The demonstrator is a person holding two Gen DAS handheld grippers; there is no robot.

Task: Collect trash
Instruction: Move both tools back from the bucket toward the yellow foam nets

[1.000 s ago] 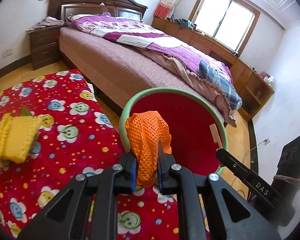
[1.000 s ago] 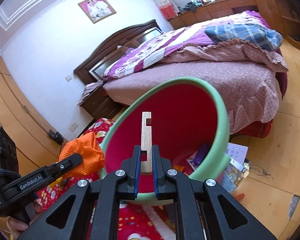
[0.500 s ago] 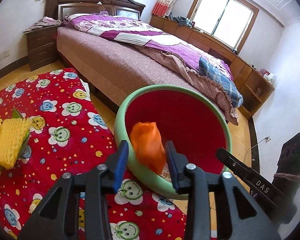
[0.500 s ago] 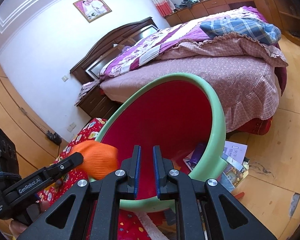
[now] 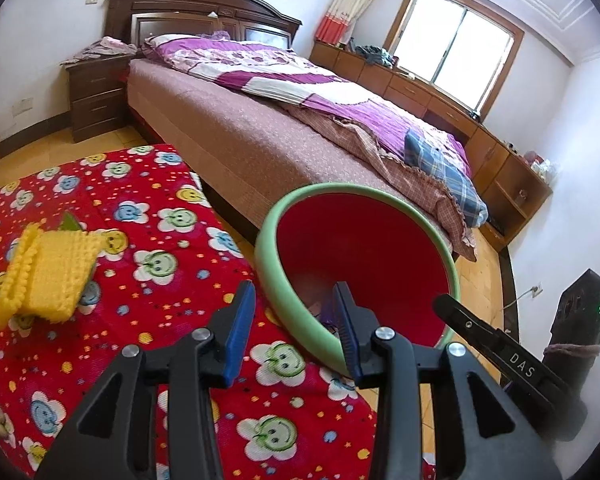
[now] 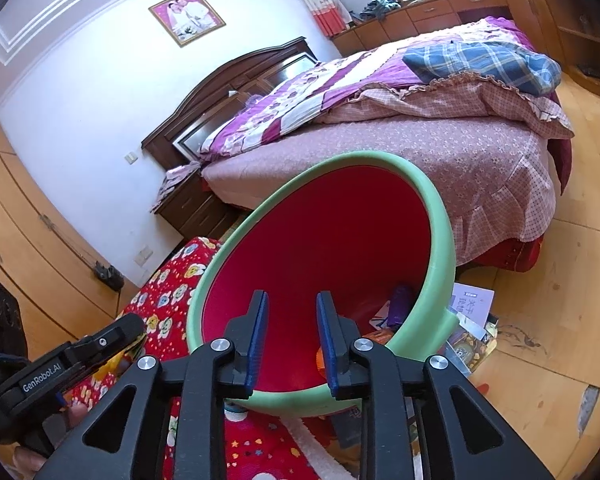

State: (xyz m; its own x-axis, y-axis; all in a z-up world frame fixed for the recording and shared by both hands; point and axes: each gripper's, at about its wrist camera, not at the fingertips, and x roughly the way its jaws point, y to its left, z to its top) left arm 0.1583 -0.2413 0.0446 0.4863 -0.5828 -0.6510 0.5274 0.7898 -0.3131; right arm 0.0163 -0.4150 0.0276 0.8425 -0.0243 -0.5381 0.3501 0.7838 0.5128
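Left claw [image 5: 294, 312]: blue pads parted to a moderate gap, nothing between them; poised over the near rim of the bin, one pad above the cloth, the other above the bin's mouth. Jaws have just been opening, and the gap is empty

Right claw [image 6: 290, 322]: pads apart by a narrower gap, empty, pointing into the bin's mouth; jaws have just been opening

Bin [image 5: 274, 264]: round wastebasket, pale green rim, red interior, standing against the edge of the counter, between it and the bed [image 5: 260, 148]. Orange and purple scraps and a card or wrapper lie at the bottom in the right wrist view

Counter [image 5: 148, 216]: covered with a red cloth printed with smiling flowers

Yellow foam fruit net [image 5: 46, 276]: lies on the cloth, well apart from the bin, on the left of the left wrist view; a green scrap shows under its far edge. Judged the next piece of trash to collect

Step in hand, as judged: release into the bin done, next pickup not begun. To do it well: lift both claws clear of the rim before swinging away, so the bin is not knocked; bring the left claw over the net with pads wider than the net, close on its middle, since soft mesh may fold or slip

Papers [image 6: 470, 308]: on the floor beside the bin, outside it
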